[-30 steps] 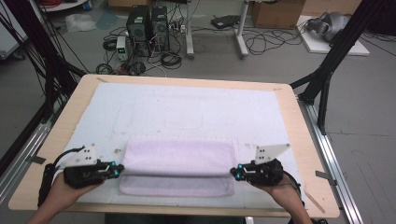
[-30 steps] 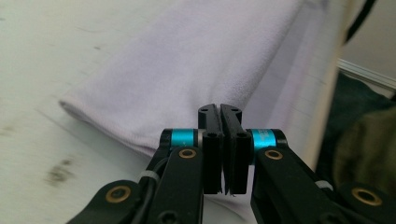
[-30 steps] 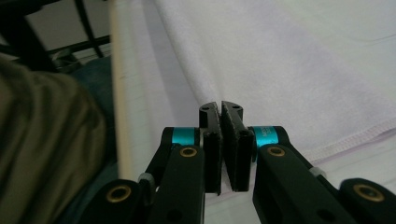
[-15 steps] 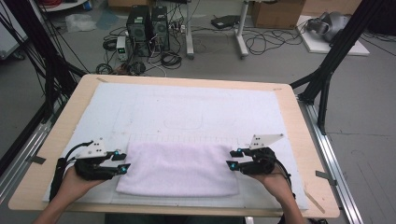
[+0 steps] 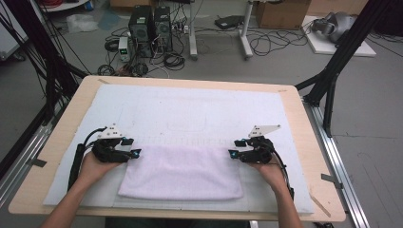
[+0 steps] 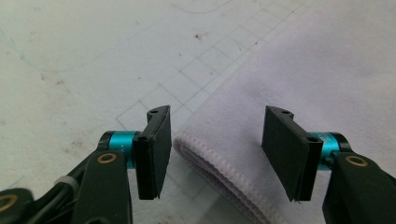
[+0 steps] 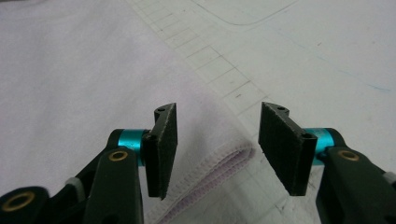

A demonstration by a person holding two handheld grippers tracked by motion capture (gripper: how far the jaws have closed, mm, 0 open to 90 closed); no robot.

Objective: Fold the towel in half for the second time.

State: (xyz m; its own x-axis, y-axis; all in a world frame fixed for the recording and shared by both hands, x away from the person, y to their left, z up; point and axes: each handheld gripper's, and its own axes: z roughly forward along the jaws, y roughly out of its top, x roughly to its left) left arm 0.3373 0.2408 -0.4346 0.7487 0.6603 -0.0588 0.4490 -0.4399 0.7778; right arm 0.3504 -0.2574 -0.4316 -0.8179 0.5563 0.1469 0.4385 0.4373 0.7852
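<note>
A pale lilac towel (image 5: 183,172) lies folded flat on the white mat, near the table's front edge. My left gripper (image 5: 134,153) sits at its far left corner, jaws apart after just opening; in the left gripper view that gripper (image 6: 215,149) frames the hemmed corner of the towel (image 6: 322,79) without pressing on it. At the far right corner my right gripper (image 5: 233,148) has likewise just been opening. The right gripper view has this gripper (image 7: 217,148) straddling the folded corner of the towel (image 7: 84,74), and its pads are clear of the cloth.
The white mat (image 5: 199,111) bears a faint printed grid and covers most of the wooden table (image 5: 311,142). Black frame posts stand at both sides. On the floor beyond the far edge are computer towers (image 5: 151,26) and cables.
Both grippers moved away from me across the towel, spreading its upper layer flat, then let go of the corners. The towel now lies wider and flatter than a second ago.
</note>
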